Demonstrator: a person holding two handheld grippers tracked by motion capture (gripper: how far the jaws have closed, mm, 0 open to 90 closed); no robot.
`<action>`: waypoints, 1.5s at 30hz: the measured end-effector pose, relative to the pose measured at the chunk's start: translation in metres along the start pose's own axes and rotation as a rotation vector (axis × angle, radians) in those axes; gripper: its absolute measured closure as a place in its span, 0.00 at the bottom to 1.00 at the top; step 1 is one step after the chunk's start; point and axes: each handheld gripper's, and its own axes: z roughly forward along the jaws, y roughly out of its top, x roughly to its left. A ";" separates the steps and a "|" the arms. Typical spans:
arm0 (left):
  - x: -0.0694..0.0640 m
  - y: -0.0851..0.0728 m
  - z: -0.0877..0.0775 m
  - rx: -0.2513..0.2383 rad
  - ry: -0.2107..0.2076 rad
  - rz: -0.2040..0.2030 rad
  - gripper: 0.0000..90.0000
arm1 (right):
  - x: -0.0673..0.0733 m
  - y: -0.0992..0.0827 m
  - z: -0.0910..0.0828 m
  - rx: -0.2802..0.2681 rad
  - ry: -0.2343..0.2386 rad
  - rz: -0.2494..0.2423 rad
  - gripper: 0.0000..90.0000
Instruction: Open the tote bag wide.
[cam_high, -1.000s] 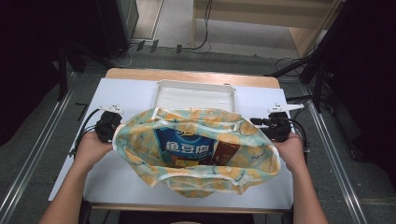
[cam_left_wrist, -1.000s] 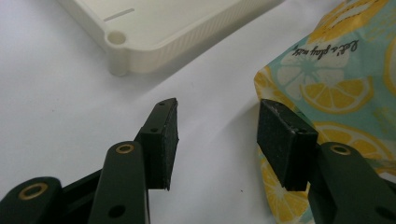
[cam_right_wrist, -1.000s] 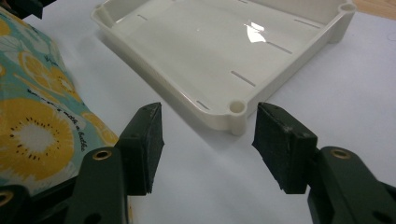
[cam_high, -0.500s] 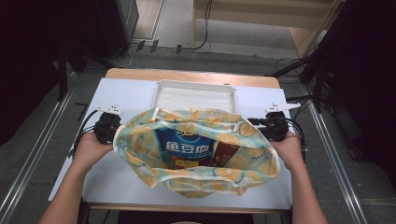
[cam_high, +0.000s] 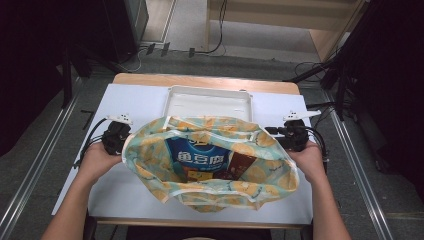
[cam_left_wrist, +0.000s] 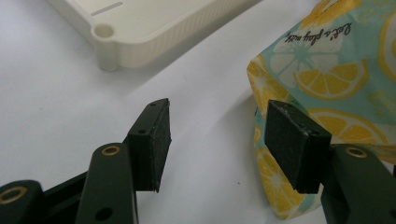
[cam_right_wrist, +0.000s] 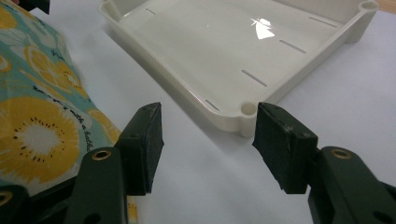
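While the lemon-print bag (cam_high: 210, 170) lies open in the middle of the white table (cam_high: 145, 102), the left gripper (cam_left_wrist: 217, 140) sits just beside its left edge, jaws just opened wide with nothing between them. Beside its right edge, the right gripper (cam_right_wrist: 208, 144) is open and empty too.

Bright overhead light, glare on tray (cam_right_wrist: 243, 51); bkgd dark, soft focus.

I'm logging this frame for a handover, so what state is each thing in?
Lemon-print bag: mouth spread open, packets inside.
White tray: upright, empty.
Left gripper: open, jaws have just been opening, nothing between them, bag beside one pad.
Right gripper: open, nothing between jaws.
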 end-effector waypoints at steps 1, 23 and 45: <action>0.000 0.000 0.000 -0.003 0.006 0.004 0.46 | 0.000 0.000 0.000 0.000 0.000 0.001 0.48; 0.006 0.001 0.006 0.004 -0.041 -0.061 0.51 | 0.000 0.000 0.006 0.022 0.017 -0.003 0.48; -0.019 0.064 -0.038 -0.020 -0.158 0.034 0.82 | 0.030 0.034 -0.029 -0.048 0.081 -0.051 0.66</action>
